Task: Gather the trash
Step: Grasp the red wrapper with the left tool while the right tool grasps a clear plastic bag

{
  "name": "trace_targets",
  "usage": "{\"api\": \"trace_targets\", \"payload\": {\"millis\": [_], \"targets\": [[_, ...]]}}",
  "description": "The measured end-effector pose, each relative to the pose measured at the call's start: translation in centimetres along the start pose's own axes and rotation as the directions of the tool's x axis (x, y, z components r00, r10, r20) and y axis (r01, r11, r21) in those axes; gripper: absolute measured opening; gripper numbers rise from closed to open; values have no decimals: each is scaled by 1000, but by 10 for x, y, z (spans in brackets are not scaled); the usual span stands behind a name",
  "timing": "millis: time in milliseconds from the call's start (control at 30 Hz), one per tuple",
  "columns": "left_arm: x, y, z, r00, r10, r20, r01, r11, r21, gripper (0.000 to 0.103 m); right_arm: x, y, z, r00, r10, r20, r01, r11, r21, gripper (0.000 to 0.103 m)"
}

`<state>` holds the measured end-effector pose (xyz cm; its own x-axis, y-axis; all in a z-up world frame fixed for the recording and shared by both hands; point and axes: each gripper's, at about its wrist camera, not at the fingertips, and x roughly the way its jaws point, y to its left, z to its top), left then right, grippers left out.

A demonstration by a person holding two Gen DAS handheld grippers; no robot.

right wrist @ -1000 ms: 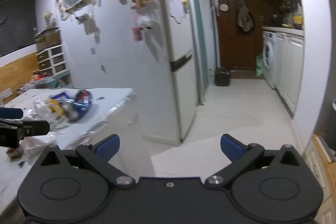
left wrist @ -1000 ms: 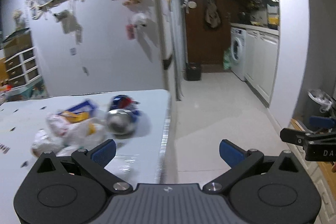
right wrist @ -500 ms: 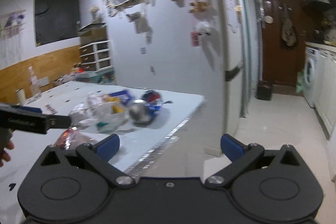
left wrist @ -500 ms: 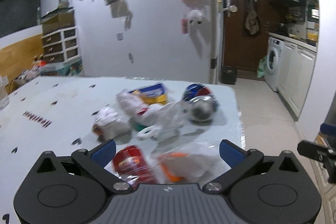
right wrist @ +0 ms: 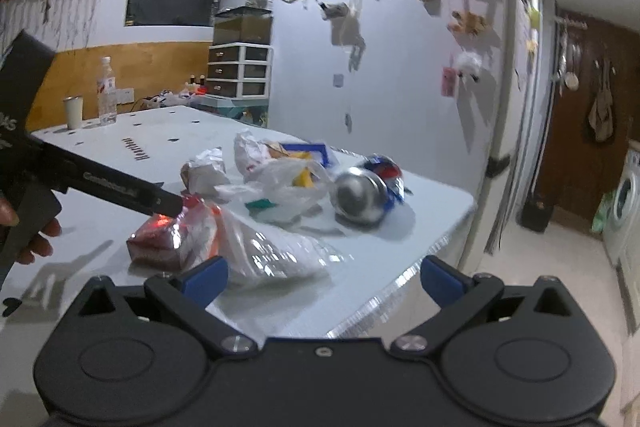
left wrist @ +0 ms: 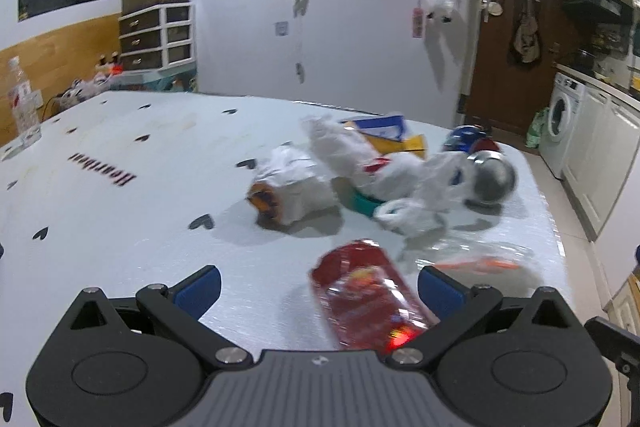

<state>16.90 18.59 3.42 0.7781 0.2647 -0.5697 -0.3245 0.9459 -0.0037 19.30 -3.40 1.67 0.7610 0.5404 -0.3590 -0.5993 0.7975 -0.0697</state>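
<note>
A pile of trash lies on the white table (left wrist: 120, 211) near its right end. A red snack wrapper (left wrist: 368, 295) lies between the open jaws of my left gripper (left wrist: 320, 287), which is empty. Behind it are a crumpled white paper wad (left wrist: 292, 183), a white plastic bag (left wrist: 400, 179), a blue-and-yellow packet (left wrist: 384, 135), a clear plastic bag with orange (left wrist: 476, 259) and a blue-red can with a silver end (left wrist: 488, 175). My right gripper (right wrist: 320, 283) is open and empty, over the table edge, facing the clear bag (right wrist: 272, 251) and the can (right wrist: 360, 195). The left gripper shows in the right wrist view (right wrist: 160, 201), above the red wrapper (right wrist: 160, 243).
A water bottle (right wrist: 107, 91) and a cup (right wrist: 74, 111) stand at the table's far left. A drawer unit (right wrist: 240, 71) stands by the wall. A fridge (right wrist: 508, 107) is right of the table, with a hallway, a door and a washing machine (left wrist: 560, 123) beyond.
Both grippers have swung left from the hallway toward the table. The trash pile is now centred and closer in both views. The red wrapper now lies between the left jaws.
</note>
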Motion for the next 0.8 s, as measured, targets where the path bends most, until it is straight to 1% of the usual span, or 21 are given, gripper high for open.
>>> {"api": "trace_targets", "payload": {"millis": [133, 200, 267, 333, 400, 433, 467, 500, 567, 633, 733, 800], "targets": [[7, 14, 3, 1000, -5, 0, 5, 999, -32, 103, 17, 19, 9, 999, -37, 16, 38, 995, -90, 102], [9, 16, 3, 1000, -16, -2, 16, 999, -38, 103, 26, 27, 13, 1000, -29, 9, 30, 988, -150, 92], [11, 17, 3, 1000, -30, -4, 30, 999, -39, 103, 36, 37, 17, 1000, -18, -4, 17, 976, -218, 86], [12, 16, 3, 999, -47, -3, 47, 998, -40, 103, 46, 49, 18, 1000, -19, -18, 13, 954, -300, 77], [15, 14, 4, 998, -56, -3, 56, 998, -42, 103, 56, 59, 18, 999, -28, -34, 13, 927, -376, 61], [16, 12, 4, 998, -60, -5, 59, 997, -41, 103, 60, 63, 17, 999, -24, -45, 4, 915, -404, 56], [18, 10, 4, 998, -60, -8, 59, 997, -39, 103, 64, 65, 17, 998, -21, -61, -7, 905, -426, 47], [20, 8, 4, 998, -61, -12, 61, 997, -36, 103, 67, 66, 16, 997, -27, -75, -9, 898, -440, 35], [24, 4, 4, 998, -66, -20, 66, 997, -29, 103, 70, 65, 14, 995, -43, -86, 0, 895, -445, 24], [28, 1, 3, 997, -69, -27, 68, 997, -22, 103, 70, 60, 14, 994, -70, -85, 27, 904, -428, 22], [31, -5, 2, 997, -70, -31, 70, 998, -12, 101, 68, 51, 15, 993, -75, -92, 32, 918, -395, 22], [33, -10, 0, 996, -73, -42, 73, 997, 5, 97, 66, 45, 16, 992, -82, -95, 41, 929, -367, 21]]}}
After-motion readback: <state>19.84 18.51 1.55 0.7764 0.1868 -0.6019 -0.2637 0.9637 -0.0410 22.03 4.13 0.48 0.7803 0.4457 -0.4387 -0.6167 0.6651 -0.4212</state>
